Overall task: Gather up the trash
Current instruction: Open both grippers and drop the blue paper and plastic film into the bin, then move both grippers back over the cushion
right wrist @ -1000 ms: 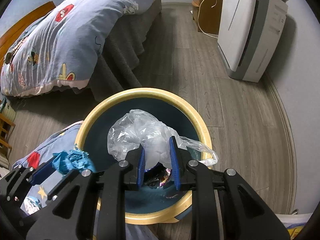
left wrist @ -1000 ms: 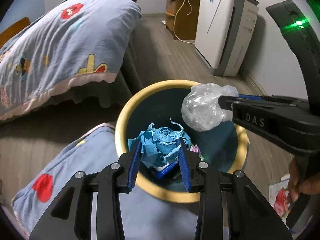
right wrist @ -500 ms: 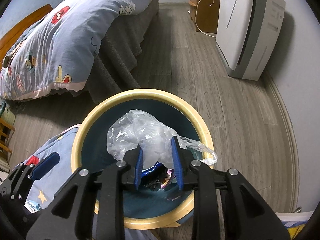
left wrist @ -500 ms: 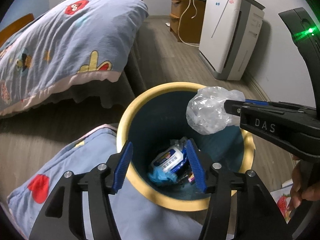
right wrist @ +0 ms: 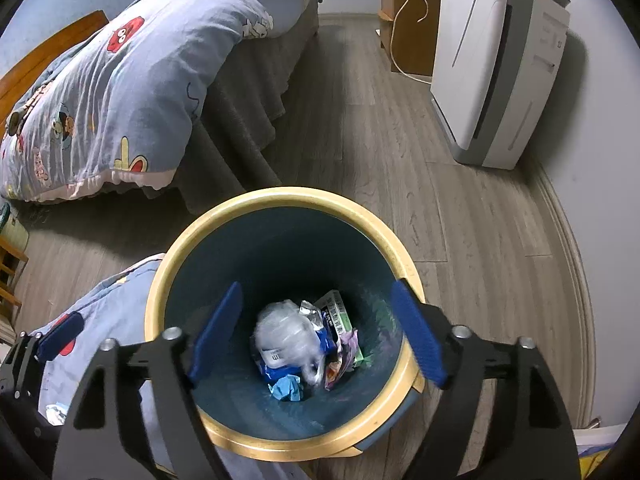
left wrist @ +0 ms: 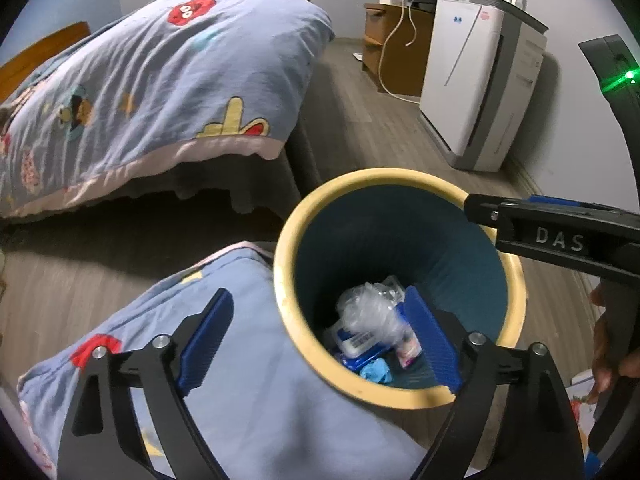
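Observation:
A round bin with a yellow rim [left wrist: 304, 216] [right wrist: 360, 216] and dark teal inside stands on the floor. At its bottom lie a crumpled clear plastic bag [left wrist: 370, 312] [right wrist: 290, 334], a crumpled blue paper [left wrist: 376, 372] [right wrist: 288, 387] and several wrappers. My left gripper [left wrist: 320, 340] hovers over the bin's near left rim, jaws opening wide, nothing between them. My right gripper [right wrist: 316, 338] hangs over the bin mouth, jaws opening wide and empty; its finger [left wrist: 552, 228] reaches in from the right in the left wrist view.
A bed with a blue cartoon quilt [left wrist: 152, 80] [right wrist: 120, 92] stands to the left. A matching blue pillow [left wrist: 248, 400] lies against the bin. A white air purifier [left wrist: 476, 88] [right wrist: 496, 64] and a wooden cabinet [left wrist: 392, 52] line the right wall. A hand [left wrist: 612, 344] holds the right gripper.
The left gripper let go of the blue paper, then the right gripper let go of the clear plastic bag; both now lie in the bin. Both grippers opened wide.

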